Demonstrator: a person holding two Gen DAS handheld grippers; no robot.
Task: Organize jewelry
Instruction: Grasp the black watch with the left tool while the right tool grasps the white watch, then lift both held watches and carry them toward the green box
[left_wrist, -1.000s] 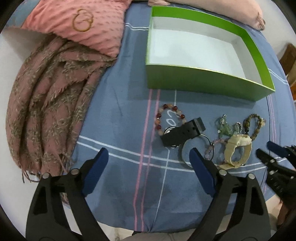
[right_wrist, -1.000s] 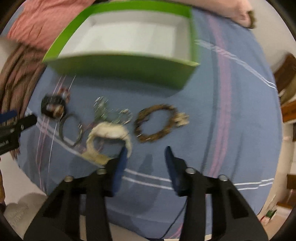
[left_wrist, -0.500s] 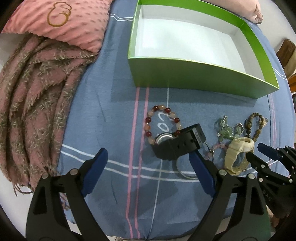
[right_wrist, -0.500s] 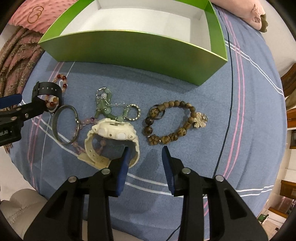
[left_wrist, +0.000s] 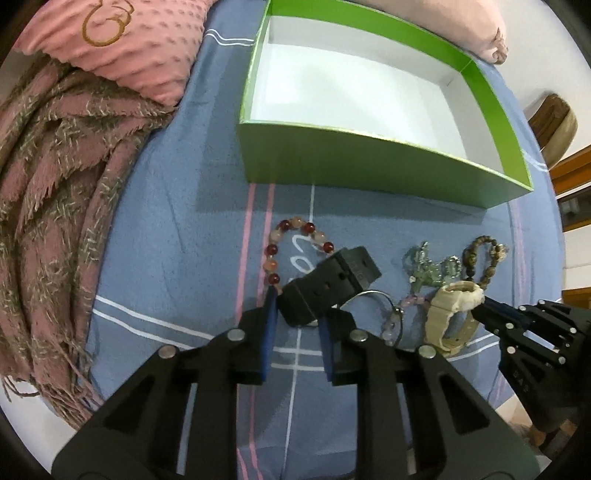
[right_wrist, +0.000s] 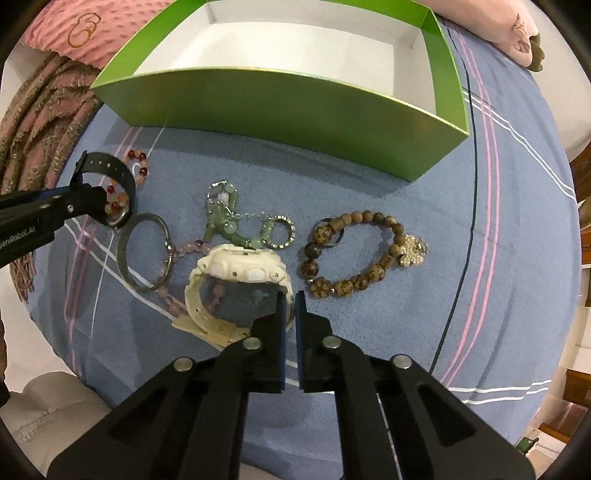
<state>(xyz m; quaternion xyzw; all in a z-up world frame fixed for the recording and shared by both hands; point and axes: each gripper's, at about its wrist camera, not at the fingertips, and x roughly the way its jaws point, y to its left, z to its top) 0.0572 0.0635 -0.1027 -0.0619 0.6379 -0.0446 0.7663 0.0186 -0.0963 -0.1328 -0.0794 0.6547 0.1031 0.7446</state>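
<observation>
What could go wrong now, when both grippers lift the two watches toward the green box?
The left gripper grips the black watch, which lies on the red bead bracelet; lifting may drag the beads along. The right gripper pinches only the edge of the white watch, so it could slip. A pink bead strand runs through that watch's strap and may snag.

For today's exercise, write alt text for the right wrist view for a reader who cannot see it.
The right tool pinches the strap of a white watch on a blue cloth. A wooden bead bracelet lies right, an empty green box behind.
</observation>
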